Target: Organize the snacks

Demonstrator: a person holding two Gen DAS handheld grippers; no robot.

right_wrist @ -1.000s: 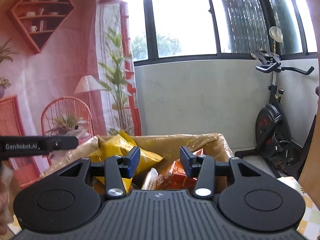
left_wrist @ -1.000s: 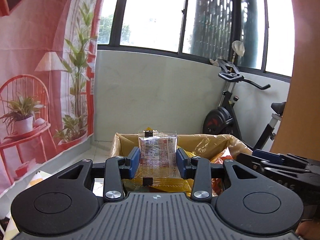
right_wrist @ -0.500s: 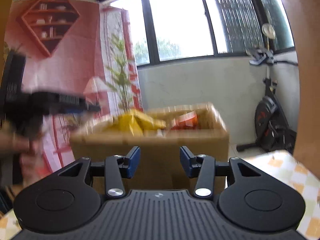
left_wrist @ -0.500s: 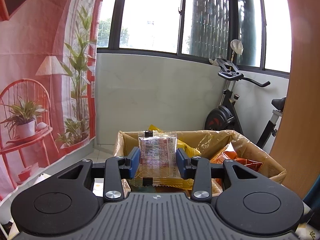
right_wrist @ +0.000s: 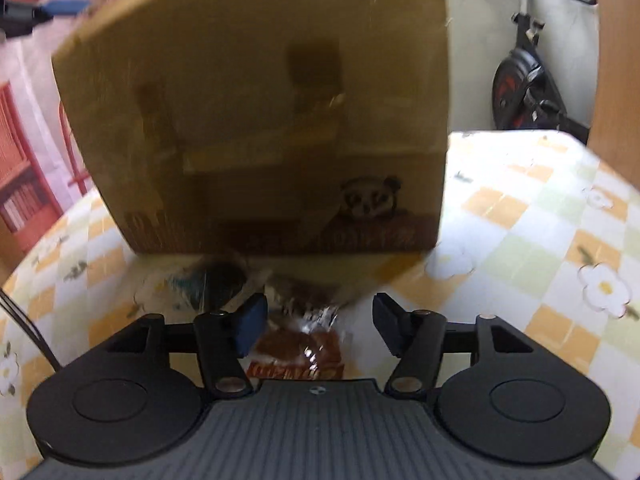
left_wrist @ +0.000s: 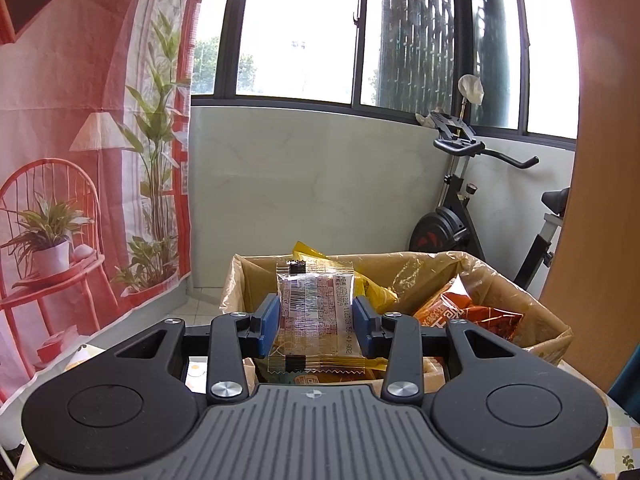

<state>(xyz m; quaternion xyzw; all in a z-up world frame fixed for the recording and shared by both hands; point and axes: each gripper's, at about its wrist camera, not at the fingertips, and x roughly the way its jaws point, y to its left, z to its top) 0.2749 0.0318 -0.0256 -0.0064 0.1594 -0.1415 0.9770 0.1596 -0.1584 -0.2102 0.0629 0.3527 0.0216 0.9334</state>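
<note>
Down from above the cardboard box (right_wrist: 256, 120), the right gripper (right_wrist: 318, 320) has just been opening over small wrapped snacks (right_wrist: 298, 344) left on the near table (right_wrist: 540, 240). Held still, the left gripper (left_wrist: 316, 322) clamps a wrapped biscuit (left_wrist: 314, 312) above the part-filled box.

One box (right_wrist: 256, 112), three (blurred) packets (right_wrist: 298, 344)

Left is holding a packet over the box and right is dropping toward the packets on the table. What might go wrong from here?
The right gripper, whose jaws have just been opening, has three packets crowded close ahead: it may take two, or nudge the brown packet aside.

The box stands right behind them, so reaching further may bump it.

The left gripper pinches its clear packet by the sides; it might slip.
</note>
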